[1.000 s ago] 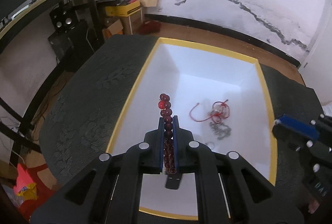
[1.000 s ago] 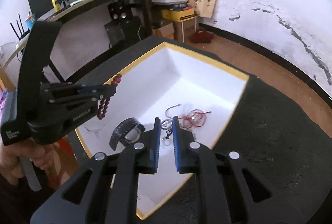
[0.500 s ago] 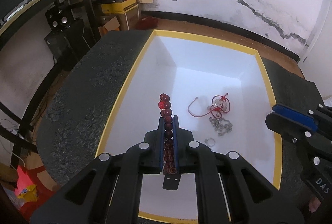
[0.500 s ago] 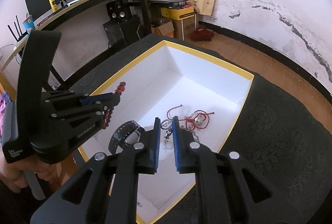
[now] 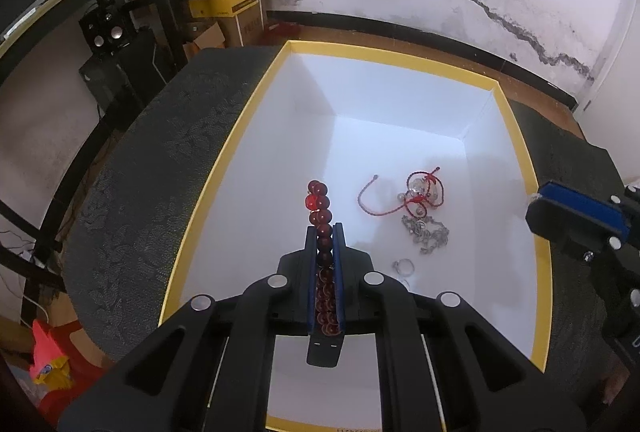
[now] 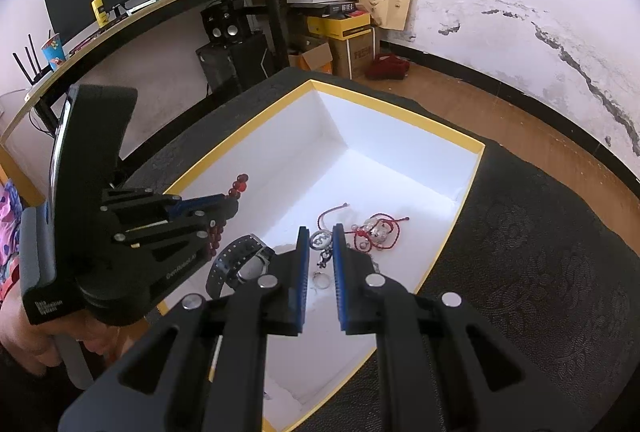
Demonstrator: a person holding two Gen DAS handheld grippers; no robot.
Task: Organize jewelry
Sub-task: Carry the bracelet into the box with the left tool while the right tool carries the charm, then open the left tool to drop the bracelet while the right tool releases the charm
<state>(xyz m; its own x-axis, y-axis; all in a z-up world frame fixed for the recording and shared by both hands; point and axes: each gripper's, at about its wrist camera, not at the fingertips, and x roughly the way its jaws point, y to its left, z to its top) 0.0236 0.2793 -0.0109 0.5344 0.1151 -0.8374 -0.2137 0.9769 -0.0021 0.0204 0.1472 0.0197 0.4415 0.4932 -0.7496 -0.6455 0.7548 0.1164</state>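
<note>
My left gripper (image 5: pixel 324 228) is shut on a dark red bead bracelet (image 5: pixel 319 199) and holds it above the white box with a yellow rim (image 5: pixel 208 187). The bracelet also shows in the right wrist view (image 6: pixel 240 185). On the box floor lie a red cord bracelet (image 5: pixel 416 193), a silver chain (image 5: pixel 426 234), a small ring (image 5: pixel 402 266) and a black wristwatch (image 6: pixel 240 264). My right gripper (image 6: pixel 320 232) is slightly open and empty, above the box's near right side over the small silver pieces (image 6: pixel 320 242).
The box sits on a dark patterned cloth (image 5: pixel 152 171). A black desk (image 6: pixel 160 7) with a monitor, speakers and cardboard boxes (image 6: pixel 348 31) stands behind at the left. Wooden floor (image 6: pixel 500 111) and a cracked white wall lie beyond.
Both grippers have moved slightly lower and forward over the box. The left stays shut on the bead bracelet; the right keeps the same small gap.
</note>
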